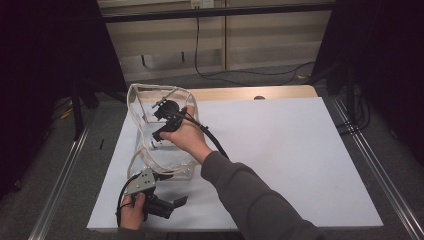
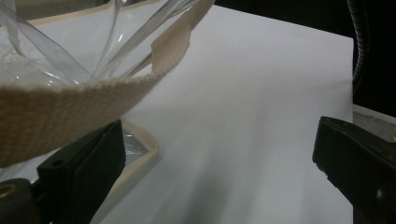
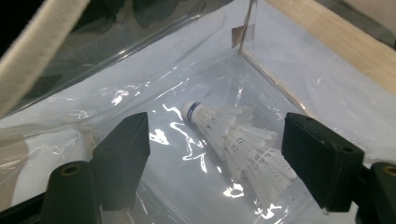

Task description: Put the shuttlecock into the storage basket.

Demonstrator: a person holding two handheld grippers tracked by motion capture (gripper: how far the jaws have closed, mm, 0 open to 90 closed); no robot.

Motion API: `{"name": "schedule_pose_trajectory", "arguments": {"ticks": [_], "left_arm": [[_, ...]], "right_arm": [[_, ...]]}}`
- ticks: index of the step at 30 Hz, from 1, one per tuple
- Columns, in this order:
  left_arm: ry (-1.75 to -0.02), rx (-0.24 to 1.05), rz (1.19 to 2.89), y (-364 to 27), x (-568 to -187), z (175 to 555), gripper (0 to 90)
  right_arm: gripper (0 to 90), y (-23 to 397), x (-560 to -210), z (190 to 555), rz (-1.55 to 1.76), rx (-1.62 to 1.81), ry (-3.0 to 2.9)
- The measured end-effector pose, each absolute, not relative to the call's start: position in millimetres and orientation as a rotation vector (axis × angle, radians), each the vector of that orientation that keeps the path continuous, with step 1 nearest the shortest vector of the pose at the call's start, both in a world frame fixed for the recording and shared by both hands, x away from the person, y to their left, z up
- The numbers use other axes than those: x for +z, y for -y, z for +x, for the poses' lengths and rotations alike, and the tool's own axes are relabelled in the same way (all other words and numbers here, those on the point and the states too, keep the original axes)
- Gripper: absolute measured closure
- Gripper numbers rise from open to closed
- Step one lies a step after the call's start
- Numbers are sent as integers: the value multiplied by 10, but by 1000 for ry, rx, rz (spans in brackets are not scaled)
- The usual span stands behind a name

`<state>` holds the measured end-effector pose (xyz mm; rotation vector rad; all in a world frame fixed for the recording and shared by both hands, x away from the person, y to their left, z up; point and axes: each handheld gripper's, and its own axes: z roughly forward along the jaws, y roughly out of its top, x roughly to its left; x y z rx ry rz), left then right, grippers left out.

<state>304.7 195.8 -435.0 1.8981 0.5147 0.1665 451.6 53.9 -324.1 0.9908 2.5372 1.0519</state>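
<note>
One shuttlecock point(image 3: 233, 140) lies on its side on the floor of the clear plastic bag point(image 1: 145, 107), cork nose pointing away, feather skirt fanned toward the camera in the right gripper view. The right gripper point(image 3: 215, 158) hangs over it inside the bag with its jaws spread wide, one either side of the feathers and touching neither, nothing in its grasp. Down at the near edge, the left gripper point(image 2: 219, 154) sits open as well; the bag's woven strap point(image 2: 70, 105) drapes across the top of one jaw, but the pads aren't pinching it.

Now, handling: I'd judge that shuttlecock feather-light and easily crushed. The skirt will bend or splay under any real squeeze, so the place to take it is the firm rounded cork, or just behind it, with a gentle close. The bag itself looks soft, floppy and slick, likely to sag shut or slide on the white sheet point(image 1: 280, 150); the strap or the stitched rim is the sensible hold, since bare film would probably slip.
</note>
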Motion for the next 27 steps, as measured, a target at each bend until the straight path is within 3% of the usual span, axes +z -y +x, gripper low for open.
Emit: {"name": "schedule_pose_trajectory", "arguments": {"ticks": [27], "left_arm": [[-521,174,1902,-1946,-4347,3045,25]], "right_arm": [[144,-330,-3041,4408,961,1115,-2559]]}}
